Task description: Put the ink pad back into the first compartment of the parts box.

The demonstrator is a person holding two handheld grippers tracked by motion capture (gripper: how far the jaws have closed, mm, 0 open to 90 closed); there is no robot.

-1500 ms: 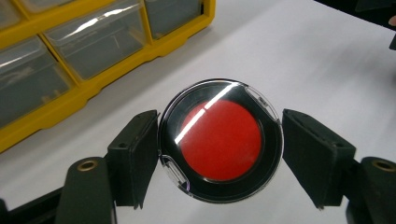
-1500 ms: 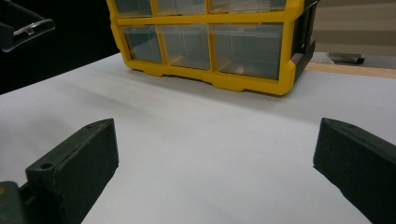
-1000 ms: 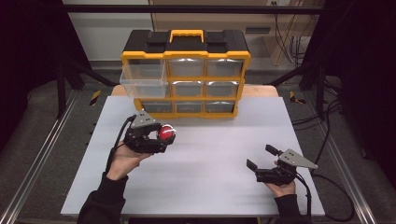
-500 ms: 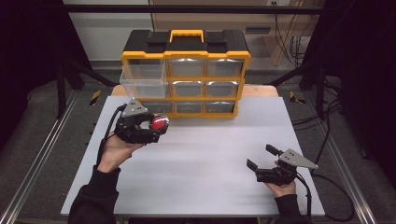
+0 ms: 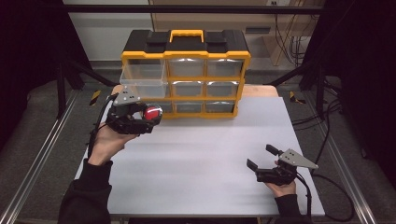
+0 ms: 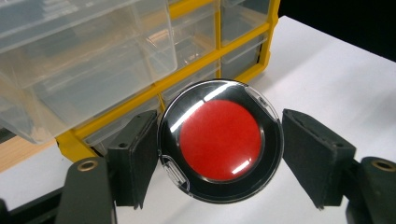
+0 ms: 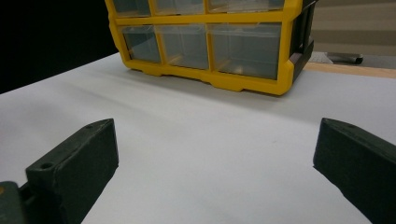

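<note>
My left hand point(image 5: 106, 142) is raised off the bench point(image 5: 196, 154) with the forearm angled up and forward, carrying the left gripper point(image 5: 150, 117) to the lower left corner of the yellow drawer organiser point(image 5: 186, 74). Its fingers point(image 6: 135, 156) are part-closed on a round red disc in a clear plastic case point(image 6: 220, 140), pinched at its two sides. The disc faces the camera in the left gripper view, glossy red in a black ring with bright glints on the cover. It hangs above the bench, just below the pulled-out clear drawer point(image 5: 142, 84). My right hand point(image 5: 281, 189) rests low at the near right of the bench, and the right gripper point(image 5: 262, 157) has its fingers point(image 7: 74, 168) spread wide, holding nothing.
</note>
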